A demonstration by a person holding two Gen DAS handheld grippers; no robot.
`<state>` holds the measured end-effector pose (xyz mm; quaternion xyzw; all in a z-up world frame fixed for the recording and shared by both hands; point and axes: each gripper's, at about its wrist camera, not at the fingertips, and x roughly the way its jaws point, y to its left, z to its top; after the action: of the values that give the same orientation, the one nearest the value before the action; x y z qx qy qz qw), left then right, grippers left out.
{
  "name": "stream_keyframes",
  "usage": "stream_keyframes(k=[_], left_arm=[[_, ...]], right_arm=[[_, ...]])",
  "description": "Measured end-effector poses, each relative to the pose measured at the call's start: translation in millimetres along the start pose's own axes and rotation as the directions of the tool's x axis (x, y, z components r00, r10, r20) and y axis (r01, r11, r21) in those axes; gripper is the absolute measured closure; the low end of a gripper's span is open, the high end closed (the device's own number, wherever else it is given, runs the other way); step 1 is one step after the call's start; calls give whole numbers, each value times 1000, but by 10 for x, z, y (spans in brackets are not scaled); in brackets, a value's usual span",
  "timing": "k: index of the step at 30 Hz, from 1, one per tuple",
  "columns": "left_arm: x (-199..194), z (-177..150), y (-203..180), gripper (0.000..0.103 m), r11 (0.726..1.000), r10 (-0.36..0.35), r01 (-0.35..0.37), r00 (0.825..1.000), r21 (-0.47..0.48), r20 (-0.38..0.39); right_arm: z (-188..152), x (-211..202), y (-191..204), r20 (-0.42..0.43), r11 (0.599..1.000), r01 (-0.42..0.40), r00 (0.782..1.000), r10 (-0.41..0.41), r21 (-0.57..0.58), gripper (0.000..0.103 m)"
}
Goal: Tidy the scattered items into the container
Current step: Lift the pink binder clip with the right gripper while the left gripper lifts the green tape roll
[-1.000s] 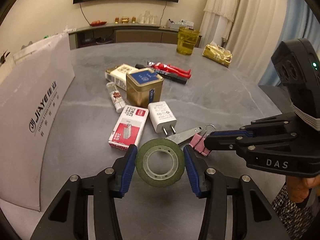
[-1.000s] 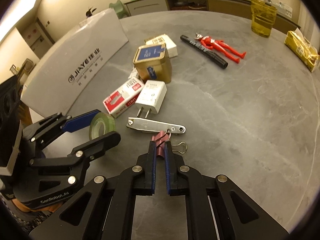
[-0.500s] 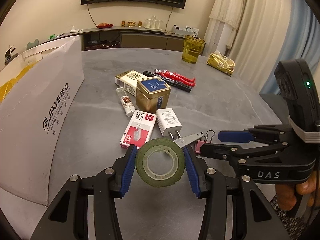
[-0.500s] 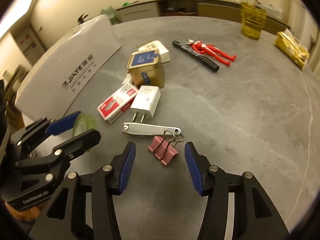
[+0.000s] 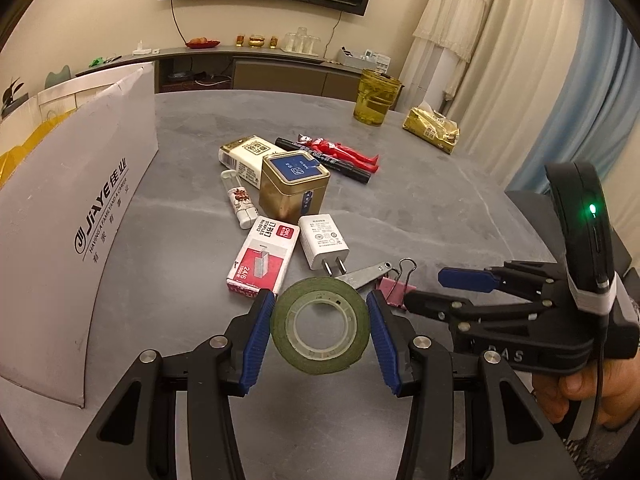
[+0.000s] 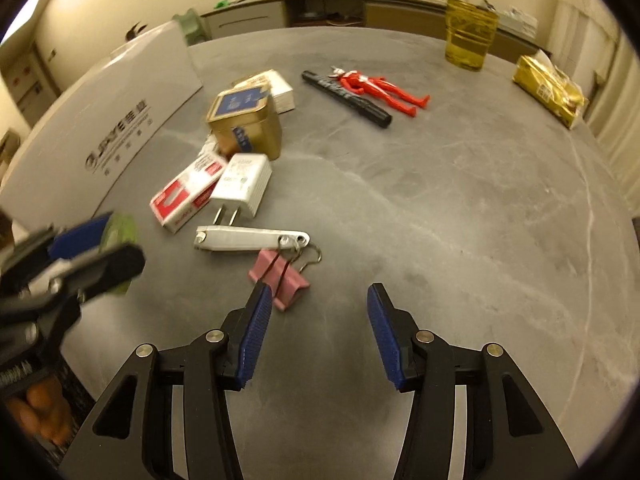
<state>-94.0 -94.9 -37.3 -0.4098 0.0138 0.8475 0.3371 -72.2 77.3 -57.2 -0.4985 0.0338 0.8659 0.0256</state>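
The left gripper (image 5: 320, 326) pinches a green tape roll (image 5: 319, 325) btwn its blue fingers (image 5: 258, 342), roll on edge w/ its hole facing the camera, held above the grey table (image 6: 460, 208). The right gripper (image 6: 320, 332) has its fingers (image 6: 384, 332) spread wide w/ nothing btwn them, low over the table; its left fingertip sits just beside, maybe overlapping, the pink binder clip (image 6: 280, 274), contact can't be told. Clip lies on the table, its wire loops touching the end of a silver nail clipper (image 6: 250, 239). Just beyond that, a white charger plug (image 6: 242, 186), prongs toward the clipper, lies beside a red-and-white staples box (image 6: 186, 194). Behind them stands a gold tin w/ blue lid (image 6: 246, 124), w/ a white-and-gold pack (image 5: 244, 156) behind it and a small white tube w/ red print (image 5: 239, 198) at its left in the left view. Farther back a black marker (image 6: 346, 98) lies against a red toy figure (image 6: 380, 88). At the far right edge stand a yellow glass cup (image 6: 471, 34) and a gold foil packet (image 6: 550, 90), well apart from the pile. The container, a big white box w/ grey logo (image 5: 76, 216), sits at the left of the table, near the pile but not touching it. A hand (image 5: 588, 390) grips the right gripper's handle at the lower right of the left view.
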Motion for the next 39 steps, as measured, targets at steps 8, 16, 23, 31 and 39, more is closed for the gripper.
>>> stream_keyframes(k=[8, 16, 23, 31, 39], left_arm=[[-18, 2, -3, 54, 1000, -18, 18, 1000, -9, -2], [9, -5, -9, 54, 1000, -20, 20, 1000, -8, -15], [-27, -6, -35, 54, 1000, -27, 27, 1000, -1, -8], [-182, 0, -8, 54, 999, -33, 33, 999, -19, 17], [-491, -3, 25, 54, 999, -16, 18, 998, -26, 60]], right_arm=[[68, -97, -79, 73, 995, -70, 995, 65, 68, 51], [139, 181, 129, 31, 999, -33, 999, 33, 11, 69], [25, 22, 67, 39, 997, -60, 998, 58, 48, 69], [-49, -249, 152, 87, 995, -83, 993, 78, 52, 69], [-81, -548, 355, 157, 992, -115, 982, 105, 55, 69]])
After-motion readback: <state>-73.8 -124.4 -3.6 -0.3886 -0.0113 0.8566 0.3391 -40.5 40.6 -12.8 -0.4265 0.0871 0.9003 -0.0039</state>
